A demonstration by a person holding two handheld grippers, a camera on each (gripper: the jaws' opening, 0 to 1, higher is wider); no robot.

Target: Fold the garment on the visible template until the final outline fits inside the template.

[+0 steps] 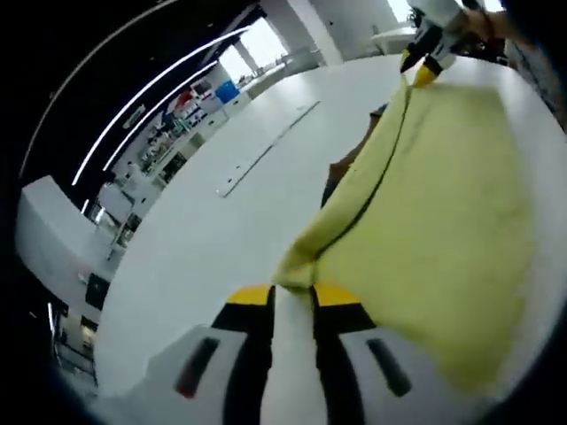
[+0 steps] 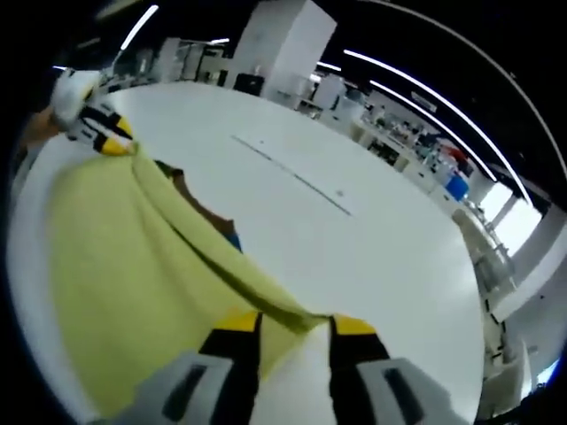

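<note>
Lab hall, white tables, strip lights

Plain pale yellow garment, no pattern. White bench. Left tongs and right tongs: yellow tips, black jaws, grey-white bodies. Brown patch under garment.

one yellow garment, two hand-held grippers, left hand-held gripper, right hand-held gripper, one white table

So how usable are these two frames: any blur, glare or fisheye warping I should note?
Left gripper view: heavy fisheye bending of the table, blown-out windows at top, yellow garment softly blurred. Right gripper view: same curvature, ceiling strip lights streaked, garment soft, the tongs fairly sharp.
</note>
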